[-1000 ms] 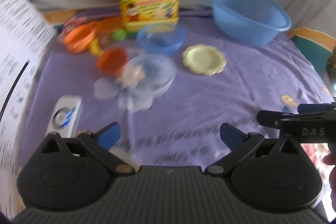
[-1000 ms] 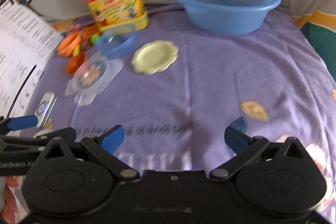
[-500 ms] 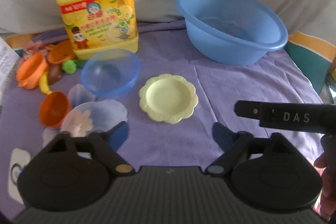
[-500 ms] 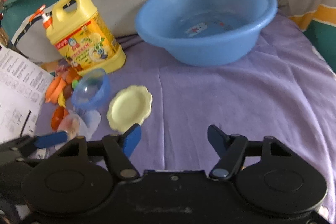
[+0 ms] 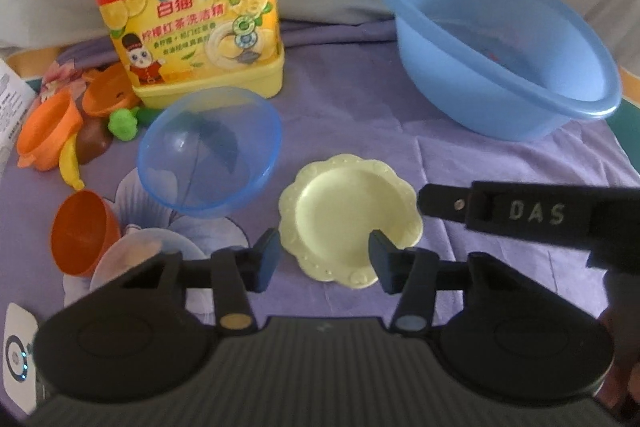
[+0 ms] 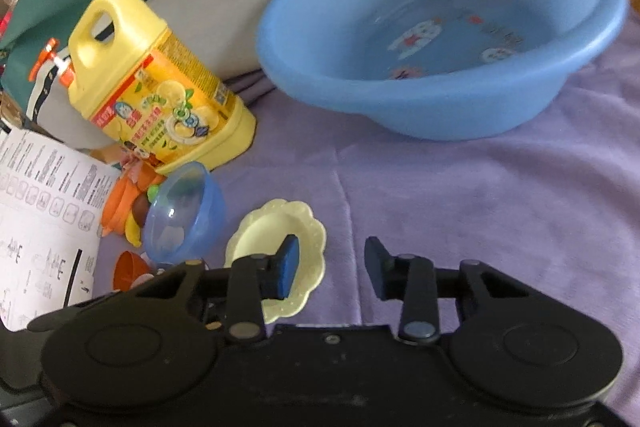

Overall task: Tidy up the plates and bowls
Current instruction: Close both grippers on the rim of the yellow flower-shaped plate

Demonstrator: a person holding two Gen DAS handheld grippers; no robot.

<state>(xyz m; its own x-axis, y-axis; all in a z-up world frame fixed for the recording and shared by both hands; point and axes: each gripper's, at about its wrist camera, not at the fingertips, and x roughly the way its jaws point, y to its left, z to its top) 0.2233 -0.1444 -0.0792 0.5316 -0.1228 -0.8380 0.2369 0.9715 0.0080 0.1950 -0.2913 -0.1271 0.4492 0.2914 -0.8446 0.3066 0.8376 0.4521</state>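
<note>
While both grippers' fingers (image 5: 267, 259) narrow, gripping nothing, the yellow plate (image 5: 349, 211) lies face-up.

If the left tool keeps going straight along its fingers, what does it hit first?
Most likely the yellow scalloped plate: the left tool points down at its near rim, which sits between the closing fingertips, not yet gripped. Depth is unclear, so it might meet the purple cloth just short of the rim.
</note>
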